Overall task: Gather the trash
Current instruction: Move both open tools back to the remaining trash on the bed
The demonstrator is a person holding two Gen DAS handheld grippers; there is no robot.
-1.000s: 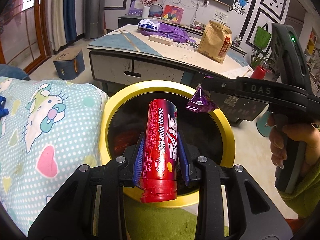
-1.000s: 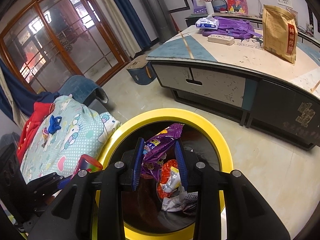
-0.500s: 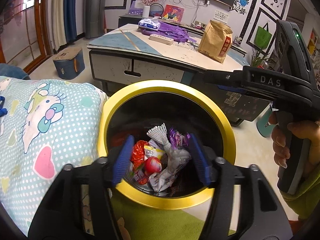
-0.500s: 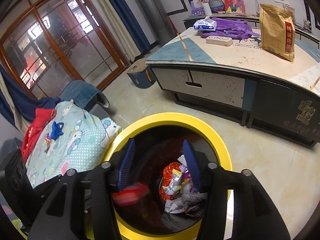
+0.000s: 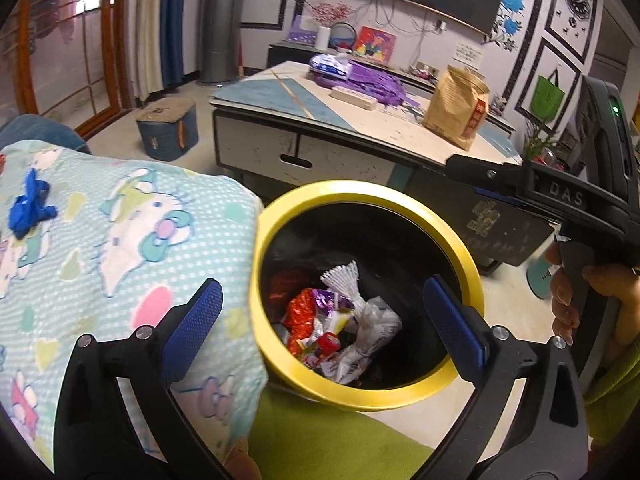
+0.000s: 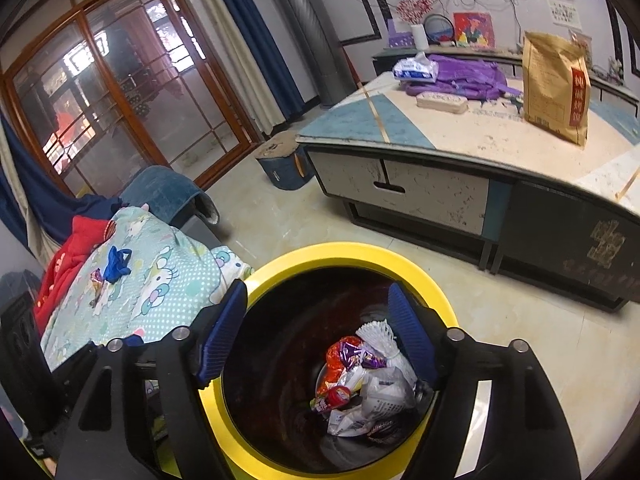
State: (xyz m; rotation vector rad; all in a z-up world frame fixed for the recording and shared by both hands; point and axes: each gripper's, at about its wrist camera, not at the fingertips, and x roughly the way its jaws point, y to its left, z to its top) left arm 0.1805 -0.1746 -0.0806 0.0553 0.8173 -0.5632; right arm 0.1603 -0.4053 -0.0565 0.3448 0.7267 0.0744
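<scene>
Both of our tongs have let go since a second ago: the red tube that sat between the left pads and the purple wrapper between the right pads are gone from the jaws, which have just been opening. Our left gripper (image 5: 322, 320) now stands spread wide with nothing between its blue pads (image 5: 192, 324), hanging over the near rim of the bin. Our right gripper (image 6: 316, 332) is also released, empty, its pads (image 6: 408, 332) straddling the bin mouth.

Below both, the yellow-rimmed bin (image 5: 468, 268) holds the trash pile (image 5: 340, 332) at its bottom: red foil, purple wrapper bits, a white knotted bag, crumpled paper. In the right view a small red tube (image 6: 334, 396) lies among it. Our right hand (image 5: 588, 300) grips the handle at the right edge of the left view.

Just left of the bin, touching its side, a cartoon-cat blanket (image 5: 100, 240) carries a crumpled blue scrap (image 5: 30, 208) and, in the right view, a small wrapper (image 6: 96, 278) beside it, not yet collected. Beyond the bin stands a low table (image 6: 440, 192) with a brown paper bag (image 6: 556, 88) and a purple bag (image 6: 464, 74).
</scene>
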